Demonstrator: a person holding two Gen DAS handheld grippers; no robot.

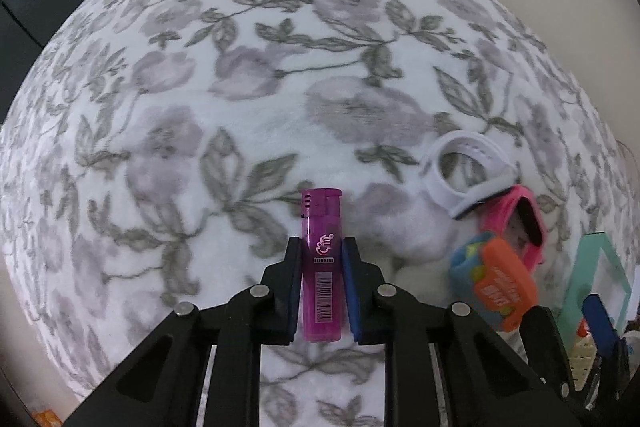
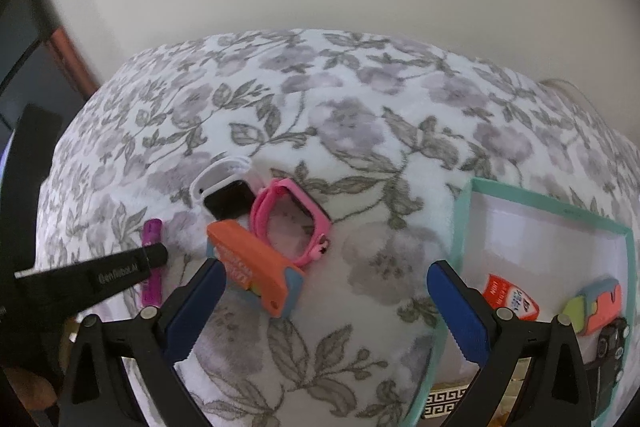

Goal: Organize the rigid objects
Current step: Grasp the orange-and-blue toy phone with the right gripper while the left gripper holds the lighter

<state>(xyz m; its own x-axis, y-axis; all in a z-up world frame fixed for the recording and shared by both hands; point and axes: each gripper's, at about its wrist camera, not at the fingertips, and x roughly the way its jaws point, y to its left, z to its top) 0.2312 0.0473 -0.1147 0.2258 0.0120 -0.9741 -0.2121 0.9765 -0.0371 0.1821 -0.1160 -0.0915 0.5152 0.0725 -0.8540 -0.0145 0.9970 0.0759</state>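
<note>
The left gripper [image 1: 321,259] was clamped on the purple lighter [image 1: 322,263], its two blue pads pressed flat against the lighter's long sides. The lighter lay lengthwise between the fingers on the flowered blanket [image 1: 240,87], its cap end poking out past the fingertips and its base back near the jaws' hinge.

Taking that lighter as the mark: just to its right lay an orange and blue case [image 1: 496,283], and beyond that a pink watch [image 1: 524,223] touching a white watch [image 1: 464,171] farther off. Well to the right of the lighter stood a mint-green tray [image 2: 464,219] holding a few small items.

The right gripper [image 2: 324,287] hung spread wide with nothing between its pads, its left finger [image 2: 192,307] just beside the orange case, its right finger over the tray's edge.
</note>
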